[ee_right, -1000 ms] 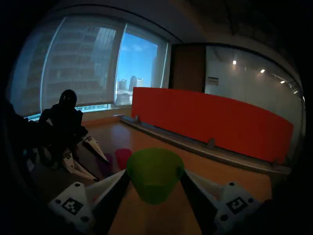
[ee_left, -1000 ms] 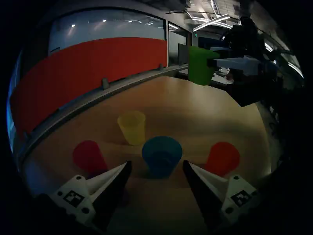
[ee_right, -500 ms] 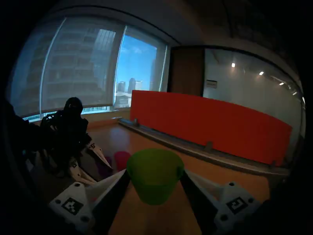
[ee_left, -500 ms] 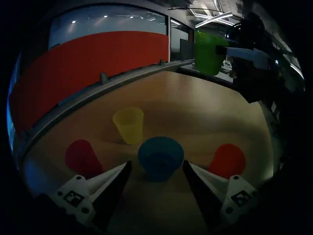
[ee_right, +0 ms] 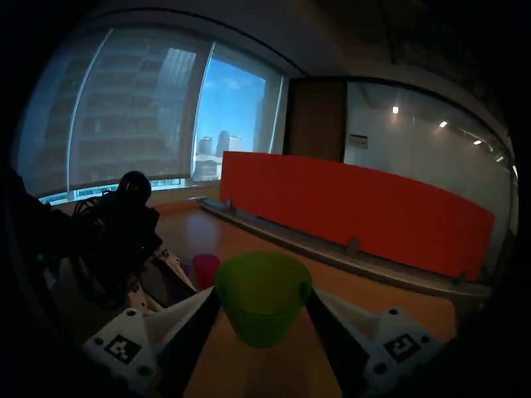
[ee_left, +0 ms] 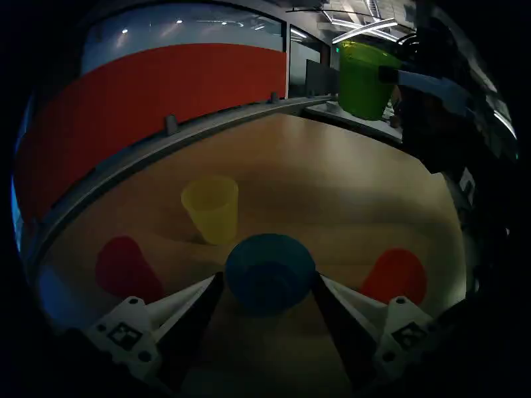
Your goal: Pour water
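A blue cup (ee_left: 269, 278) stands upright on the wooden table (ee_left: 318, 179), right between the fingertips of my left gripper (ee_left: 265, 284). The fingers flank its sides at an unchanged width; I cannot tell if they touch it. My right gripper (ee_right: 262, 295) is shut on a green cup (ee_right: 263, 305), held upright well above the table. The left gripper view shows that green cup (ee_left: 362, 79) high at the far right, with the right gripper (ee_left: 385, 71) on it. Whether either cup holds water is too dark to see.
A yellow cup (ee_left: 211, 209) stands just behind the blue one, a red cup (ee_left: 123, 268) to its left and another red cup (ee_left: 396, 275) to its right. A red partition (ee_left: 146, 93) runs along the table's far edge. A dark sleeve (ee_right: 113, 232) holds the left gripper (ee_right: 166, 262).
My left gripper has moved forward, so the blue cup now sits between its fingertips. The green cup in my right gripper has risen a little, still upright.
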Motion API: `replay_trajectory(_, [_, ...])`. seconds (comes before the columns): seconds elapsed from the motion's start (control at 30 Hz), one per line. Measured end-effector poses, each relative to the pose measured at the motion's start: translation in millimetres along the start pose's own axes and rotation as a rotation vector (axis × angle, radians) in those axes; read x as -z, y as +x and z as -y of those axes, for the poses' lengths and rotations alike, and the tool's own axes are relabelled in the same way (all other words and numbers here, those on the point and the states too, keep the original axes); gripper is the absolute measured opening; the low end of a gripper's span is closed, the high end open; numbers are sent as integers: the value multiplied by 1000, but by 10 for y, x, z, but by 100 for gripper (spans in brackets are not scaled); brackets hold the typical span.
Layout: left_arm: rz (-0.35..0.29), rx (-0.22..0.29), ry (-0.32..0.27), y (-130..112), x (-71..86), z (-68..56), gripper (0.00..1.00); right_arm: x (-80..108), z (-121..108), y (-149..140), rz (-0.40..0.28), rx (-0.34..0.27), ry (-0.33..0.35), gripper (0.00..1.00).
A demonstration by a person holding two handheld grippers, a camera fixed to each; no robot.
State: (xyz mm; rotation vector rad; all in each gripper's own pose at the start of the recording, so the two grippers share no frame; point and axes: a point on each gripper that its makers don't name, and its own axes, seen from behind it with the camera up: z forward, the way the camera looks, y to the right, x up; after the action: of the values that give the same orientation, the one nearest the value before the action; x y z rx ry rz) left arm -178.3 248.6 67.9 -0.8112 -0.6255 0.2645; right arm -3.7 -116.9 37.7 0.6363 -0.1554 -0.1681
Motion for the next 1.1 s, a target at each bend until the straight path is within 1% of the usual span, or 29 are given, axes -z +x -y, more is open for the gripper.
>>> replay_trajectory(0.17, [12, -1, 5, -26, -45, 6, 91, -4, 1, -24, 5, 2, 0, 91])
replay_trajectory(0.37, [20, -2, 1, -47, -77, -23, 90, -17, 12, -41, 8, -2, 4, 91])
replay_trajectory(0.6, [12, -10, -2, -33, -94, -35, 89, -20, 24, -55, 11, 1, 6, 91])
replay_trajectory(0.87, [1, 7, -5, -34, -79, -11, 87, -15, 26, -66, 14, -1, 5, 91])
replay_trajectory(1.1, [-10, 6, -4, -11, -1, 6, 86, -10, 16, -59, 10, -9, 4, 91])
